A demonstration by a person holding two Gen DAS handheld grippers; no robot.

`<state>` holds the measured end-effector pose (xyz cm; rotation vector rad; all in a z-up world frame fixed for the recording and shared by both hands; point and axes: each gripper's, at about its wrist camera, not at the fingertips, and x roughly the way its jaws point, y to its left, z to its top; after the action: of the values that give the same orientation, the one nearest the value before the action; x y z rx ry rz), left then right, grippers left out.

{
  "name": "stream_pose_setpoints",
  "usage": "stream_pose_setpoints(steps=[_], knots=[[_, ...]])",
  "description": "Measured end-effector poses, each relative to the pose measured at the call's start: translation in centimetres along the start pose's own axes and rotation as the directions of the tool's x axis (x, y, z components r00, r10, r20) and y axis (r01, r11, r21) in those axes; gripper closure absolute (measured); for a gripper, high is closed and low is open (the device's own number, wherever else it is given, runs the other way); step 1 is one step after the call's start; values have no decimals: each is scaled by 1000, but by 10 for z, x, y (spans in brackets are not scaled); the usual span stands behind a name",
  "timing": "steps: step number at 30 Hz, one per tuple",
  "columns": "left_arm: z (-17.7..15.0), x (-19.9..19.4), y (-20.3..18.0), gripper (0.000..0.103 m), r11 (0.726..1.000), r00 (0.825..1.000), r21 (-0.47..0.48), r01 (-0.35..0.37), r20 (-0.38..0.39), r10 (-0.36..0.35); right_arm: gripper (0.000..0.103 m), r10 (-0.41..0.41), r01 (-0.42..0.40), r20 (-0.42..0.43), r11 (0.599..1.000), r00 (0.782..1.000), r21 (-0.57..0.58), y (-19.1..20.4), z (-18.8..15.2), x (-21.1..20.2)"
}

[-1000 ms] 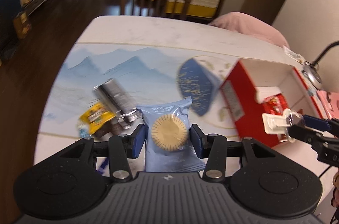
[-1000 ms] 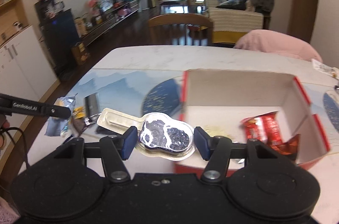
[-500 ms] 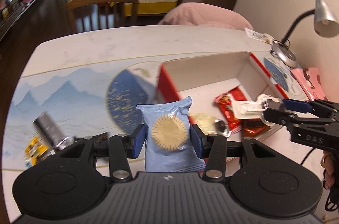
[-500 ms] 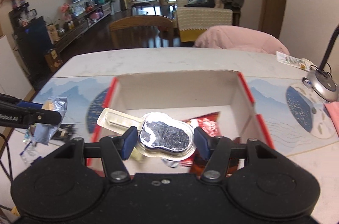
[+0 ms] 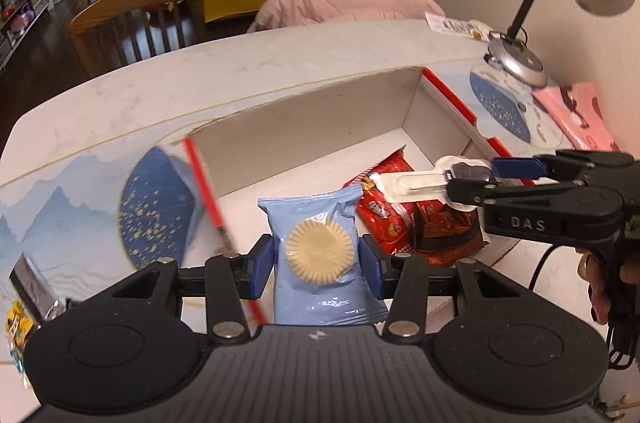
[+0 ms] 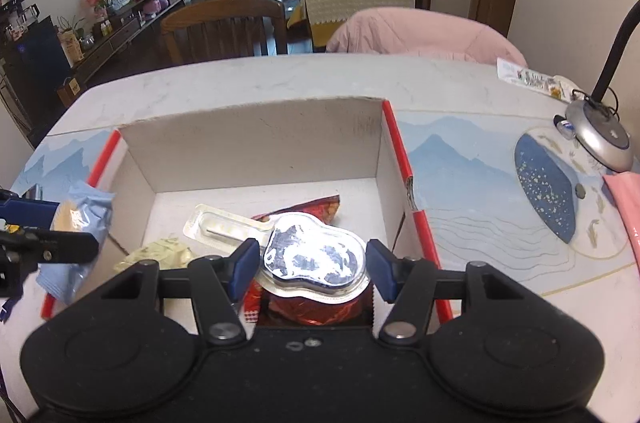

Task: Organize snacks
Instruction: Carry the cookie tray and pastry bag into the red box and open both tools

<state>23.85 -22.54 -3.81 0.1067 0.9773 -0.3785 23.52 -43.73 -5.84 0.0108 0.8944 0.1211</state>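
My left gripper is shut on a light blue biscuit packet with a round biscuit showing, held over the near left part of the open red and white box. My right gripper is shut on a foil-lidded cup with a plastic spoon tab, hanging over the box. A red snack bag and a pale crumpled wrapper lie inside the box. The right gripper with its cup shows at the right of the left wrist view; the blue packet shows at the left of the right wrist view.
A desk lamp stands at the table's right, beside a pink booklet. A few small snack packs lie on the mat at the left. A wooden chair and a pink cushion stand beyond the far edge.
Both grippers have swung right across the table, from beside the box to above its inside, each still holding its snack. The loose packs have slid to the left edge of view.
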Motion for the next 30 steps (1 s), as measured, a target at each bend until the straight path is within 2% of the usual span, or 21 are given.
stream_pose_setpoints(steps=[7, 18, 24, 30], knots=[[9, 38, -17, 57, 999, 997, 37, -24, -74, 27, 45, -13, 11, -53, 999, 999, -40, 0, 3, 19], [1, 75, -25, 57, 997, 979, 53, -50, -193, 59, 45, -6, -3, -117, 997, 993, -77, 8, -3, 32], [-1, 80, -26, 57, 997, 977, 52, -54, -203, 64, 45, 1, -12, -119, 996, 993, -86, 3, 0, 37], [-4, 70, -21, 56, 998, 983, 35, -45, -174, 50, 43, 17, -25, -97, 997, 995, -79, 3, 0, 30]])
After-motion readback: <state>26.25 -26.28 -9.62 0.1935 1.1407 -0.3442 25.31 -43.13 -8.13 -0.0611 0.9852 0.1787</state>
